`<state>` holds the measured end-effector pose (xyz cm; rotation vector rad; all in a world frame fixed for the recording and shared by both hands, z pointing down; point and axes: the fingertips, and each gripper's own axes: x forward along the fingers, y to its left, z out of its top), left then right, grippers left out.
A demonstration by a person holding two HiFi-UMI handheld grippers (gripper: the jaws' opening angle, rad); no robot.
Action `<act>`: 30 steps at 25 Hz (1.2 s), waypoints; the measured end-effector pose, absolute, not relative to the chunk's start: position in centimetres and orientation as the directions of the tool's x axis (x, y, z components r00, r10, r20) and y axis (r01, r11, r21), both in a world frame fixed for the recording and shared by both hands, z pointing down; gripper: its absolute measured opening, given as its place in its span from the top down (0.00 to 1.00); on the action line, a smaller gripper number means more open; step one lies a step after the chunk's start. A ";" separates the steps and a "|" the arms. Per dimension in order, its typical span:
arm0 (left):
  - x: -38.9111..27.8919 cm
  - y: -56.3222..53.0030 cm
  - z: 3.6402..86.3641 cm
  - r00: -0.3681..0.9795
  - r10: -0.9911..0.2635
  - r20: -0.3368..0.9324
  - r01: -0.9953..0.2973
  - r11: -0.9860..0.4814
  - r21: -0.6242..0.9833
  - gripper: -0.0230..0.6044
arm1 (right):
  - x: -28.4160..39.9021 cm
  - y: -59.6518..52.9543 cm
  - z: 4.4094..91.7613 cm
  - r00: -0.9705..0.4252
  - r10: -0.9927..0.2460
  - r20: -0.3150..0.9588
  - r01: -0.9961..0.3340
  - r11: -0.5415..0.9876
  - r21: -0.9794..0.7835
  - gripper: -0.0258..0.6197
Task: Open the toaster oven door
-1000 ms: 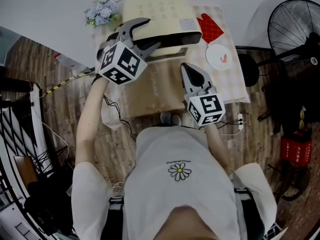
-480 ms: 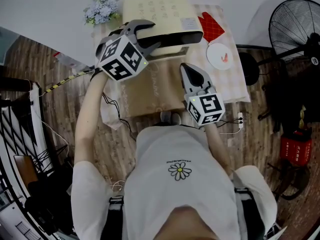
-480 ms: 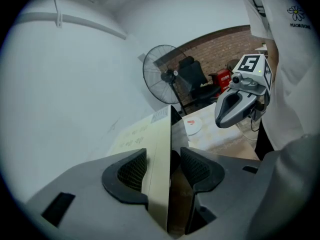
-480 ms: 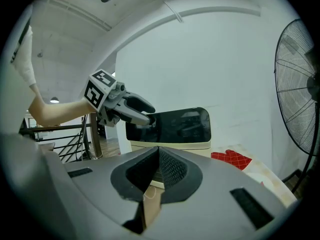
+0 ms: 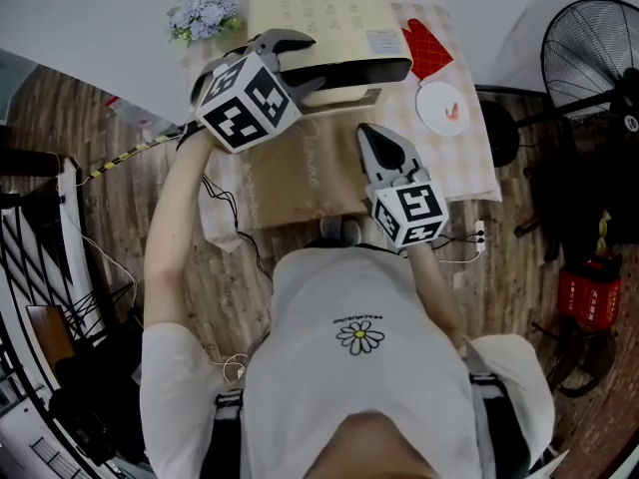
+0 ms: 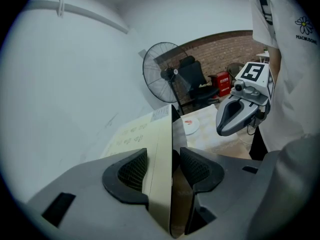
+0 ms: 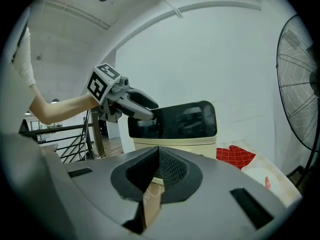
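The cream toaster oven (image 5: 329, 18) stands at the back of the table, its dark glass door (image 5: 344, 71) facing me and closed. My left gripper (image 5: 300, 60) is at the door's upper left corner. In the left gripper view its jaws (image 6: 162, 166) straddle the seam between the cream top (image 6: 140, 131) and the dark door (image 6: 176, 129). They are closing, with a sliver of gap still at the door-side pad. My right gripper (image 5: 374, 140) hovers shut over the table in front of the oven, holding nothing; its own view shows the oven door (image 7: 175, 121) ahead.
A red oven mitt (image 5: 421, 53) and a white plate (image 5: 442, 108) lie right of the oven. A bunch of pale flowers (image 5: 205, 13) sits at its left. A brown sheet (image 5: 300, 173) covers the table's front. A floor fan (image 5: 594, 48) stands at the right.
My left gripper has moved forward onto the oven's front left corner, and its jaws have narrowed around the door's top edge. The right gripper has stayed put.
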<state>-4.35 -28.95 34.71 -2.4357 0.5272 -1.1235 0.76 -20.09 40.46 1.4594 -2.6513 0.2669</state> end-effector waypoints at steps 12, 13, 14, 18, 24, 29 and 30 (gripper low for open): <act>-4.3 -28.9 34.8 0.602 -0.497 0.625 -0.167 -0.843 -0.510 0.61 | 0.9 -23.7 41.3 -0.648 -0.740 0.180 -0.730 0.536 -0.425 0.78; -4.3 -28.9 34.8 0.602 -0.498 0.625 -0.168 -0.843 -0.510 0.61 | 0.8 -24.0 41.6 -0.659 -0.730 0.182 -0.710 0.524 -0.470 0.75; -4.3 -28.9 34.8 0.602 -0.498 0.625 -0.168 -0.844 -0.510 0.61 | 0.7 -24.4 42.1 -0.672 -0.717 0.185 -0.685 0.507 -0.523 0.73; -4.2 -29.0 34.8 0.604 -0.491 0.628 -0.162 -0.847 -0.506 0.61 | 0.5 -25.3 44.2 -0.712 -0.683 0.163 -0.550 0.399 -0.734 0.73; -4.2 -29.1 34.9 0.603 -0.495 0.626 -0.167 -0.845 -0.508 0.61 | -1.0 -26.5 45.4 -0.757 -0.654 -0.005 -0.274 0.324 -0.905 0.73; -4.1 -29.2 34.9 0.603 -0.490 0.630 -0.170 -0.850 -0.499 0.61 | -2.3 -27.4 45.6 -0.782 -0.622 -0.050 -0.200 0.327 -0.924 0.73; -4.1 -29.1 34.8 0.604 -0.489 0.629 -0.169 -0.850 -0.499 0.61 | -2.4 -27.6 45.7 -0.779 -0.625 -0.046 -0.196 0.313 -0.929 0.73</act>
